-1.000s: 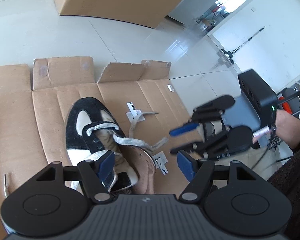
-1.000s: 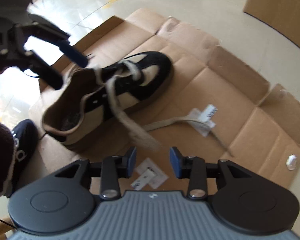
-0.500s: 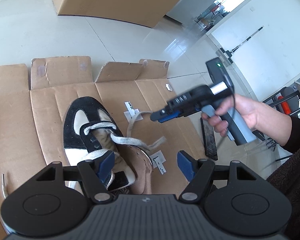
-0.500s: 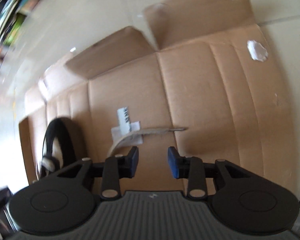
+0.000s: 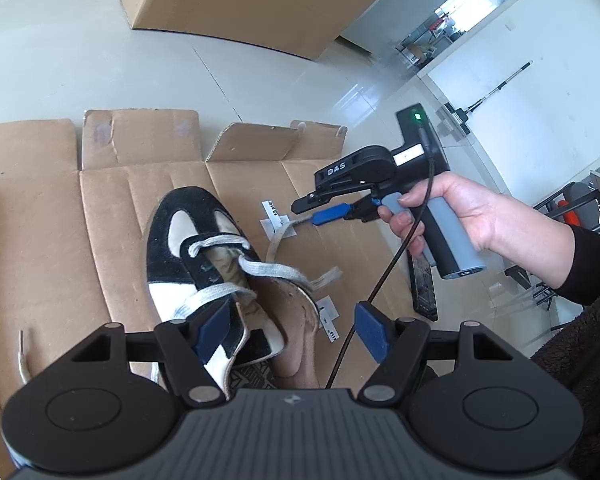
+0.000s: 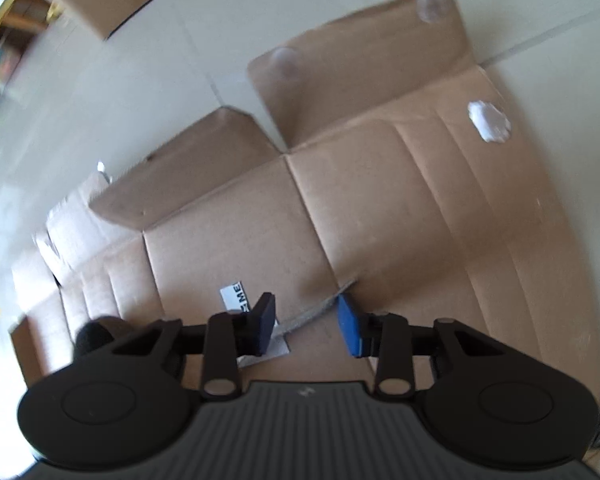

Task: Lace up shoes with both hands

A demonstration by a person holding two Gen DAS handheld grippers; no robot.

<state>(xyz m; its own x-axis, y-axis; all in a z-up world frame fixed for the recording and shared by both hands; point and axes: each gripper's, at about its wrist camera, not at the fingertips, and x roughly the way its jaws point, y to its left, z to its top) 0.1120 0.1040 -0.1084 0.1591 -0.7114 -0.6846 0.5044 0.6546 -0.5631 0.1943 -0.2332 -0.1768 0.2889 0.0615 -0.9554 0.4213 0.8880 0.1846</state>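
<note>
A black and cream shoe (image 5: 188, 256) lies on flattened cardboard (image 5: 40, 208), with a grey lace (image 5: 268, 270) crossing its tongue. The lace's loose end (image 5: 278, 240) curls away toward a white label. My left gripper (image 5: 292, 332) hovers open over the shoe's heel opening, gripping nothing. A hand holds my right gripper (image 5: 320, 212), which points down at that loose end. In the right wrist view the right gripper (image 6: 306, 326) has its jaws closing. The lace end (image 6: 316, 312) lies between the pads, which do not press on it. The shoe's toe (image 6: 96, 332) shows at the lower left.
A big cardboard box (image 5: 240, 0) stands on the tiled floor behind. White labels (image 5: 328, 316) lie beside the shoe, and one label (image 6: 236, 296) sits by the lace end. A black flat bar (image 5: 422, 280) lies at the cardboard's right edge. A white scrap (image 6: 488, 122) sits farther out.
My right gripper rolled over, swung off the shoe and came down over the lace end by the white label, its jaws narrowing. The left gripper stayed put.
</note>
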